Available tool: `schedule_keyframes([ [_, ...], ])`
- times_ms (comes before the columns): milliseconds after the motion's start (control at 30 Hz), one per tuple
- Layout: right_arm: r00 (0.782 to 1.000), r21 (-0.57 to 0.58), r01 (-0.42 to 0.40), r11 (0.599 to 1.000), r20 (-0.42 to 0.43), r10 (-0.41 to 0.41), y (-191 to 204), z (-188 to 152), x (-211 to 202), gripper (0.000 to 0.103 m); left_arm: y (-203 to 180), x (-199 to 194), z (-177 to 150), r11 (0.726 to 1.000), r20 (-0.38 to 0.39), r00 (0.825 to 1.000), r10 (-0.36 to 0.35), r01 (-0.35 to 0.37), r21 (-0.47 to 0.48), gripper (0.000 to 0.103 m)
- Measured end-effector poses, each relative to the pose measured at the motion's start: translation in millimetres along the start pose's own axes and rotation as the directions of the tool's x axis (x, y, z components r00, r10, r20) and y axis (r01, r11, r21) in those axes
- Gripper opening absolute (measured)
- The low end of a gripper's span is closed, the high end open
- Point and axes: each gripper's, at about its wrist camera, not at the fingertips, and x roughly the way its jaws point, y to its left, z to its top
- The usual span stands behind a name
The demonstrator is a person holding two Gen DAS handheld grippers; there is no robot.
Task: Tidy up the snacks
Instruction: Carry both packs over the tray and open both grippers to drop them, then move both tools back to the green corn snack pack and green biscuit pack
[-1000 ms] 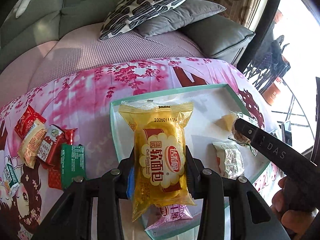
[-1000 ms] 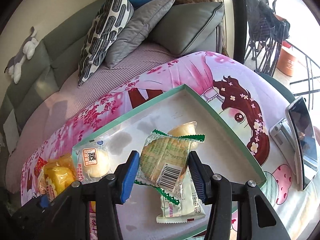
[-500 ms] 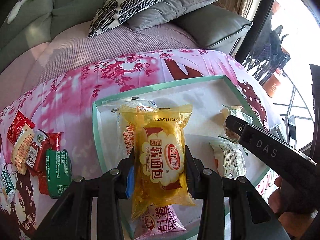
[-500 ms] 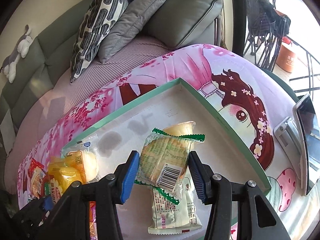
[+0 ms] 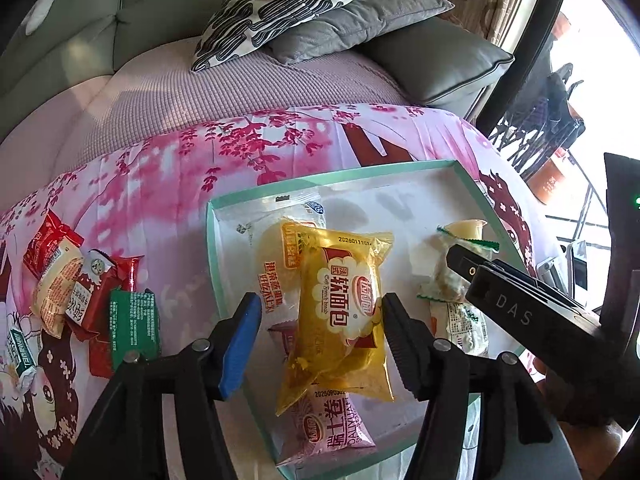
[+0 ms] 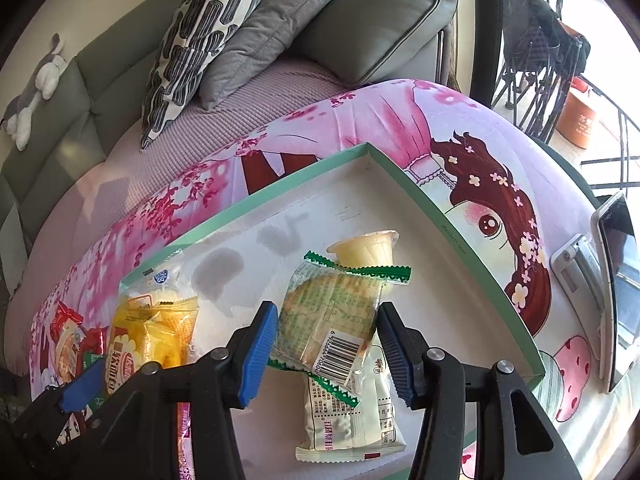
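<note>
Setting: sofa with cushions (image 5: 320, 12) behind a table under a pink printed cloth (image 5: 248, 148); a phone on a stand (image 6: 612, 280) at the right edge.
Container: mint-rimmed tray (image 5: 344, 174), white floor, already holding several packets.
Change, left: left gripper (image 5: 320, 332) gripped the yellow bread pack (image 5: 344, 312) half a second ago; its jaws are now spread, the left pad well clear, the right one beside the wrapper's edge.
Meaning: the pack appears released into the tray, on top of a clear-wrapped bun (image 5: 276, 256) and a pink packet (image 5: 332, 424); that placement looks done.
Yellow pack, axis: long axis runs away from the camera, date-stamped seal at the far end.
Change, right: none; right gripper (image 6: 326, 344) remains closed on the green-edged cracker packet (image 6: 332, 312) above the tray, over a jelly cup (image 6: 364, 246).
Cracker packet, axis: long axis tilted, barcode end nearest the camera.
Outstanding: loose red and green snacks (image 5: 92, 296) left of the tray.
</note>
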Motion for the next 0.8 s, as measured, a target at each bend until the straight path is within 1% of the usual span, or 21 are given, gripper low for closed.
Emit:
schedule_keyframes([
  [67, 1.000, -0.015, 0.004, 1.000, 0.001, -0.004, 2.1, -0.2, -2.1, 0.065, 5.2, -3.6, 0.5, 1.000, 0.001, 1.000, 0.010, -0.010, -0.019, 0.063],
  [133, 1.000, -0.027, 0.007, 1.000, 0.004, -0.006, 4.0, -0.5, -4.3, 0.070, 11.1, -7.1, 0.9, 0.999, 0.006, 1.000, 0.019, -0.018, -0.041, 0.066],
  [200, 1.000, -0.037, 0.007, 0.999, 0.004, -0.007, 5.9, -1.0, -5.5, 0.074, 18.8, -11.3, 1.3, 0.997, 0.014, 0.999, 0.033, -0.032, -0.067, 0.077],
  [333, 1.000, -0.057, 0.010, 0.998, 0.003, -0.009, 10.8, -2.8, -8.1, 0.082, 38.9, -19.2, 1.2, 0.990, 0.034, 0.998, 0.047, -0.042, -0.132, 0.079],
  [467, 1.000, -0.085, -0.002, 0.996, 0.016, 0.003, 18.9, -4.2, -15.0, 0.083, 64.6, -28.4, -0.4, 0.973, 0.061, 0.992, 0.113, -0.098, -0.209, 0.082],
  [600, 1.000, -0.100, -0.006, 0.995, 0.029, 0.009, 25.8, -5.9, -21.3, 0.084, 91.1, -35.6, -3.2, 0.952, 0.077, 0.989, 0.129, -0.102, -0.289, 0.082],
  [733, 0.999, -0.115, -0.014, 0.993, 0.027, 0.017, 30.9, -7.8, -22.0, 0.084, 111.2, -37.5, -6.8, 0.930, 0.072, 0.983, 0.166, -0.132, -0.344, 0.083],
  [767, 1.000, -0.120, -0.015, 0.993, 0.024, 0.018, 32.3, -8.5, -21.2, 0.084, 115.4, -36.7, -8.2, 0.924, 0.069, 0.983, 0.173, -0.138, -0.356, 0.085],
  [800, 1.000, -0.124, -0.016, 0.992, 0.022, 0.019, 33.9, -9.5, -20.4, 0.084, 119.2, -36.2, -9.8, 0.919, 0.067, 0.982, 0.179, -0.143, -0.367, 0.091],
])
